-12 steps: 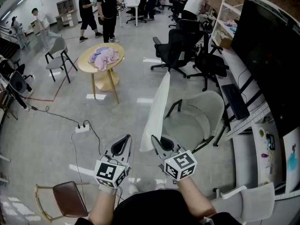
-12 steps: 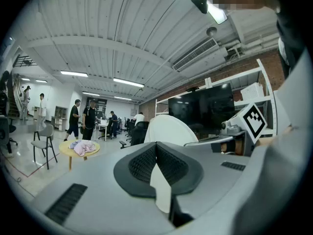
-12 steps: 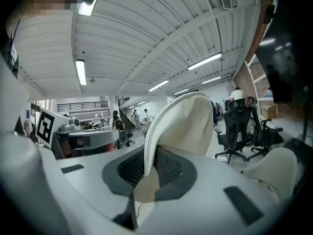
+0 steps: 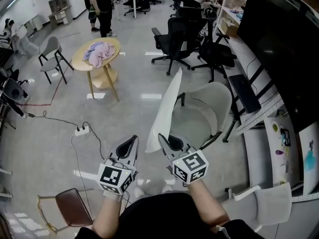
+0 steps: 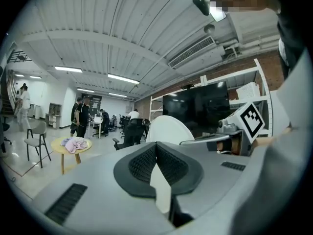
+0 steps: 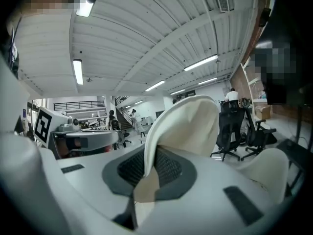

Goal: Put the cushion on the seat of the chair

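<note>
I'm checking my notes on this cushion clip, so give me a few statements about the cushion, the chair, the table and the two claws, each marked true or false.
1. The right claw is closed on the cushion. True.
2. The cushion lies flat on the white chair. False: it stands on edge, held by its lower end, and the seat is bare.
3. A pinkish cloth lies on the round table. True.
4. The left claw also grips the cushion. False: its jaws are together, beside the cushion and apart from it.
</note>
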A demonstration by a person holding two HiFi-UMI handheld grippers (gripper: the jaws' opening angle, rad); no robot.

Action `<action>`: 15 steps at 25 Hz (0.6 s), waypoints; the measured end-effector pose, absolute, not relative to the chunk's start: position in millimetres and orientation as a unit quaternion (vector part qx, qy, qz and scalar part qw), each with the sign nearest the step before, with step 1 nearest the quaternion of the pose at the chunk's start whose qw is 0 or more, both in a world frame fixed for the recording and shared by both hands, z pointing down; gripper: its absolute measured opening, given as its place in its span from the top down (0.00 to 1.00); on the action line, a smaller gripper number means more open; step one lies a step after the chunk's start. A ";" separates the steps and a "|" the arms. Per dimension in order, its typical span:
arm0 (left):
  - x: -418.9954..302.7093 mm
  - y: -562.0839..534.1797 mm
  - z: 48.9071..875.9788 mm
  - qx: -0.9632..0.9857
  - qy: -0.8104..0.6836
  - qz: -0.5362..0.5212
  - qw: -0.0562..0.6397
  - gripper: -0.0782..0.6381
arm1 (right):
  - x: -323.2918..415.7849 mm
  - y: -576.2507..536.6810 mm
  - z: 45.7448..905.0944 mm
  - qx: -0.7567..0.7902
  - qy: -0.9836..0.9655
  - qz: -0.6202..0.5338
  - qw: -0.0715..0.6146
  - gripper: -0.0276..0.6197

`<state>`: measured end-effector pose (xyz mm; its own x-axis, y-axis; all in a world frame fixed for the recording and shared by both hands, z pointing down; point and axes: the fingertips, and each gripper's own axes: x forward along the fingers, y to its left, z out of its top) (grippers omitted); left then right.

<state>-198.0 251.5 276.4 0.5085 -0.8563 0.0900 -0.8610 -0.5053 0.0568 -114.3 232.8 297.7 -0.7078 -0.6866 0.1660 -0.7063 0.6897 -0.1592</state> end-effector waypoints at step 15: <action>-124.8 240.9 290.6 0.866 -0.496 0.039 0.053 0.87 | -36.6 222.1 317.6 0.374 -0.919 0.101 0.069 0.90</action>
<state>-124.8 240.9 290.6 0.5056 -0.8543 0.1206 -0.8626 -0.5030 0.0538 -36.6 222.1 317.6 -0.7108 -0.6737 0.2020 -0.7016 0.6997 -0.1350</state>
